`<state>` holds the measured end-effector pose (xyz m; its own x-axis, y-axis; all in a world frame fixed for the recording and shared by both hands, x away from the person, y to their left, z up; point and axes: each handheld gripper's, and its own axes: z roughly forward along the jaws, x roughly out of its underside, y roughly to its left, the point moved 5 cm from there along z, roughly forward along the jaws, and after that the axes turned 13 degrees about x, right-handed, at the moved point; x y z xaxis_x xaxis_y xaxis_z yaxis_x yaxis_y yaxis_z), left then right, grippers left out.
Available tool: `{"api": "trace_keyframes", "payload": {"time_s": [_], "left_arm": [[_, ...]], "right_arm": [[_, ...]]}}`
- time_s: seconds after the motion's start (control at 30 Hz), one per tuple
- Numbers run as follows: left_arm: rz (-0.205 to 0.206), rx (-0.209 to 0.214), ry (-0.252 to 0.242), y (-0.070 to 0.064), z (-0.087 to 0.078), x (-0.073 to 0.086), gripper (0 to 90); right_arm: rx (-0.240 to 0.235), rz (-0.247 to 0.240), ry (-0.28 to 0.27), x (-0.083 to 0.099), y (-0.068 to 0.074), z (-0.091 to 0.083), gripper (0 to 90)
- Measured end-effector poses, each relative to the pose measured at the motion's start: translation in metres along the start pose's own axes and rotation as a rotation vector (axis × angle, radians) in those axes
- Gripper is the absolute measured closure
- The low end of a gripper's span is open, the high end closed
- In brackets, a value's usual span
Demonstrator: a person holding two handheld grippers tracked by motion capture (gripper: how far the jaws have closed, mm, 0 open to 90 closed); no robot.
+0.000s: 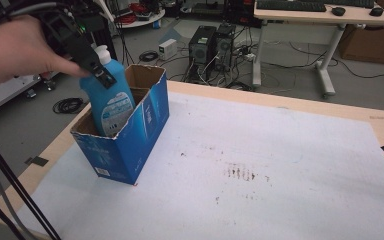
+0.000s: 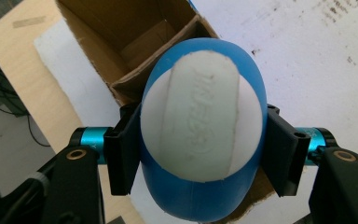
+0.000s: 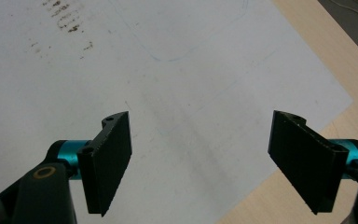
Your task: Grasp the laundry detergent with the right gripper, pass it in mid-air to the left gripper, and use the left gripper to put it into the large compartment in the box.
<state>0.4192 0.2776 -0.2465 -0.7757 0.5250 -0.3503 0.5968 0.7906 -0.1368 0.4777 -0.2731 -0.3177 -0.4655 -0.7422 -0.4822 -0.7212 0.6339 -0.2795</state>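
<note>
Evidently the work in hand was moving a blue bottle [image 1: 109,97] with a white cap in or out of an open cardboard box [image 1: 130,145] that stood at the far left of the desk [image 1: 280,165]; which way it was going could not be told. The left gripper [image 1: 98,70] held the bottle by its upper shoulder, its jaws closed against the two blue flanks just below the cap. Such a high grip probably kept the jaws above the box rim, leaving the walls free. The bottle stood roughly upright, its lower part down in the box's near compartment, against the left wall; a cardboard divider set off an empty far compartment.

From the left gripper view, the bottle [image 2: 203,135] sat squarely between the jaws, its cap facing the camera, with the box [image 2: 121,37] below and beyond it.

The right gripper [image 3: 200,161] was well apart from the bottle, over the white sheet near the desk's right edge. Its jaws stood wide and held nothing, presumably waiting.
</note>
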Motion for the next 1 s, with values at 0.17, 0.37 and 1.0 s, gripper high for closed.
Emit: {"api": "trace_keyframes", "payload": {"time_s": [0.17,0.37,1.0], "left_arm": [[-0.001,-0.003,0.02,0.002,0.017,0.005,38.0],[-0.002,-0.001,0.047,0.004,0.034,0.012,38.1],[0.018,-0.003,0.113,0.009,0.07,0.023,38.1]], "right_arm": [[0.01,0.007,-0.009,0.001,-0.001,-0.003,20.9],[0.011,0.004,-0.006,0.001,0.0,-0.004,20.8],[0.016,0.014,-0.005,0.007,0.001,-0.002,20.8]]}}
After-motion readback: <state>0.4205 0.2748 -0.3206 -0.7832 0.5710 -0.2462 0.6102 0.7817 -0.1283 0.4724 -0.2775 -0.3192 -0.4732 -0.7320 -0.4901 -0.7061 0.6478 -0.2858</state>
